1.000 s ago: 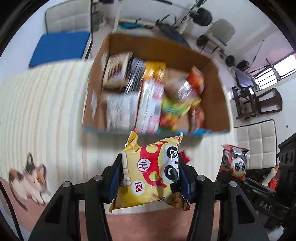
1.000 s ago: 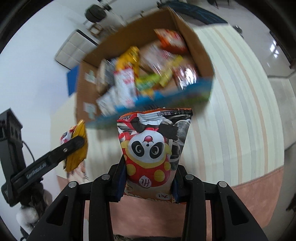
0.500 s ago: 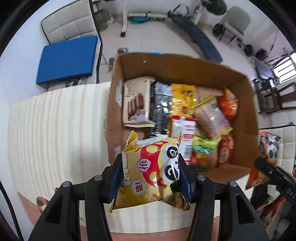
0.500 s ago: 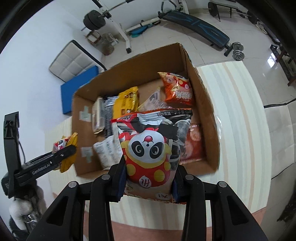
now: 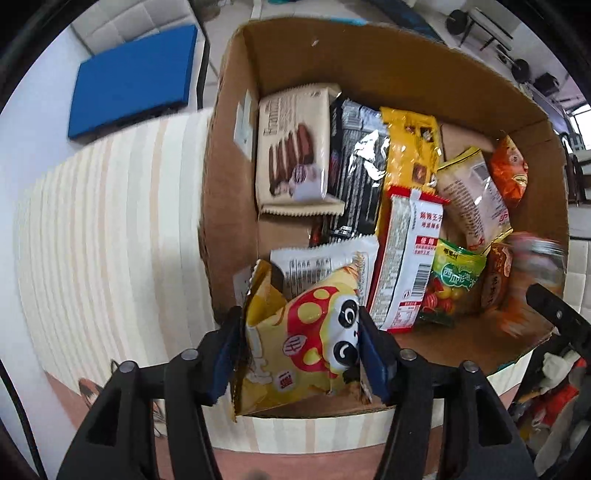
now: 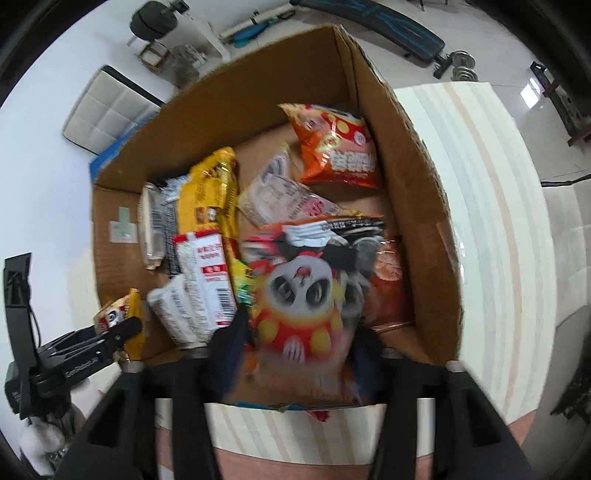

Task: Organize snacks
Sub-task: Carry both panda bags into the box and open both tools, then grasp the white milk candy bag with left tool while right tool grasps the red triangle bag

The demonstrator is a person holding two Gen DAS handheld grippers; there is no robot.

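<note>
Beyond the jaws in both views: a table (image 5: 103,229) under a cream cloth with pale stripes, bearing an open cardboard box (image 5: 369,66) full of snack packets. Farther off, a white tiled floor, a blue cushion (image 5: 133,74) up and left of the left jaws, a padded white seat (image 6: 107,107), a weight bench (image 6: 399,33) and dumbbells at the top of the right wrist view.

Left gripper (image 5: 297,354) aimed almost straight down over the box's near left corner. Jaws just widened a little, yet blue pads (image 5: 373,362) close against both sides of the yellow panda packet (image 5: 306,343), which hangs tilted between them; hard to tell if still pressed. Ahead of these jaws, a white packet and a red-edged noodle packet (image 5: 406,258).

Right gripper (image 6: 295,354) pitched steeply down over the near edge of the box. Jaws just spread wide, standing clear of the red panda packet (image 6: 303,291), blurred, lying just ahead of and between the fingers, inside the box. Beyond it, an orange packet (image 6: 340,147) near the far right wall.
</note>
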